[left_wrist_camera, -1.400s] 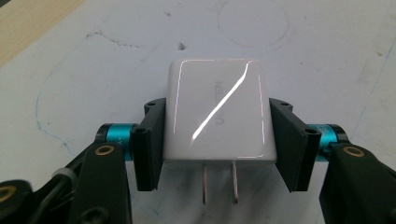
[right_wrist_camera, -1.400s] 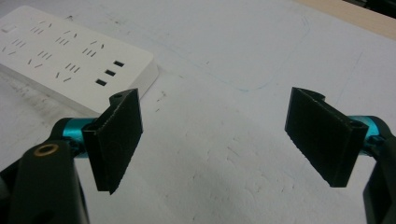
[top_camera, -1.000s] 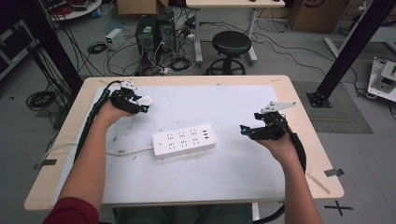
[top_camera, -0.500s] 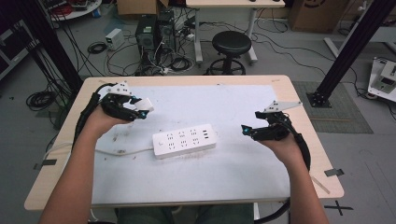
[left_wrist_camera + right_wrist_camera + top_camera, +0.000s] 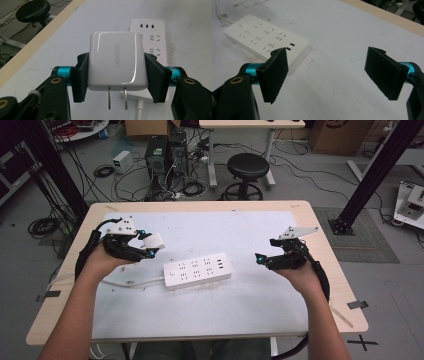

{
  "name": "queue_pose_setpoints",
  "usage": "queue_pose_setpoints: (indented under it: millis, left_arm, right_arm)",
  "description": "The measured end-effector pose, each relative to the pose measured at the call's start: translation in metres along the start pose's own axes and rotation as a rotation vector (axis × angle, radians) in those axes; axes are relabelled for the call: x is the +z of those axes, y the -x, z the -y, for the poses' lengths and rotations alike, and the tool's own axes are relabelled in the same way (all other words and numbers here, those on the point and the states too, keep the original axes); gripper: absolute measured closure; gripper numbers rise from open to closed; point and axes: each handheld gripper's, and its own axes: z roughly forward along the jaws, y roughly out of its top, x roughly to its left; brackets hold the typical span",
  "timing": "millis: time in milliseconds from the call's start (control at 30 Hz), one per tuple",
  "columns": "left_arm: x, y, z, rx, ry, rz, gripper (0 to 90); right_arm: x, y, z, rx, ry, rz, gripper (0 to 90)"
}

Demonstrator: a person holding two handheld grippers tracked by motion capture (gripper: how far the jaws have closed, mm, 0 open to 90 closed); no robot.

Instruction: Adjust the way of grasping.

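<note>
Charger [image 5: 115, 61] nearer strip, between left jaws

A glossy white plastic charger block [image 5: 116, 62] with two bare metal prongs sits between the matt black, rough-textured pads [image 5: 79, 82] of the left claw [image 5: 116, 75]. Beyond lies a smooth white plastic power strip [image 5: 198, 270] on the scuffed, matt white sheet [image 5: 240, 310] over the pale wooden bench [image 5: 327, 250].

A grey floor strewn with black cables [image 5: 107, 171] lies beyond the table. A black round stool [image 5: 245, 166] stands near a computer tower [image 5: 156, 154].
</note>
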Motion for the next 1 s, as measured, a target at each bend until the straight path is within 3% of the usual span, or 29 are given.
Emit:
queue_pose_setpoints:
  millis: [400, 500, 700, 733, 833, 900, 1000]
  left_arm:
    - [0.024, 0.017, 0.001, 0.028, 0.025, 0.066, 42.5]
    - [0.04, 0.028, 0.002, 0.048, 0.028, 0.108, 42.5]
    - [0.046, 0.033, 0.003, 0.05, 0.03, 0.118, 42.5]
    - [0.062, 0.047, 0.005, 0.06, 0.041, 0.159, 42.5]
    - [0.065, 0.051, 0.005, 0.066, 0.045, 0.166, 42.4]
    - [0.076, 0.065, 0.005, 0.081, 0.058, 0.196, 42.5]
    - [0.078, 0.068, 0.005, 0.084, 0.069, 0.204, 42.5]
  right_arm:
    - [0.007, -0.012, -0.018, -0.019, -0.014, -0.047, 19.5]
    - [0.014, -0.02, -0.023, -0.026, -0.036, -0.076, 19.5]
    - [0.02, -0.026, -0.024, -0.029, -0.045, -0.1, 19.5]
    - [0.026, -0.035, -0.024, -0.028, -0.058, -0.131, 19.5]
    - [0.03, -0.039, -0.023, -0.021, -0.067, -0.144, 19.5]
    - [0.033, -0.045, -0.023, -0.014, -0.082, -0.173, 19.5]
    - [0.035, -0.046, -0.023, -0.002, -0.087, -0.187, 19.5]
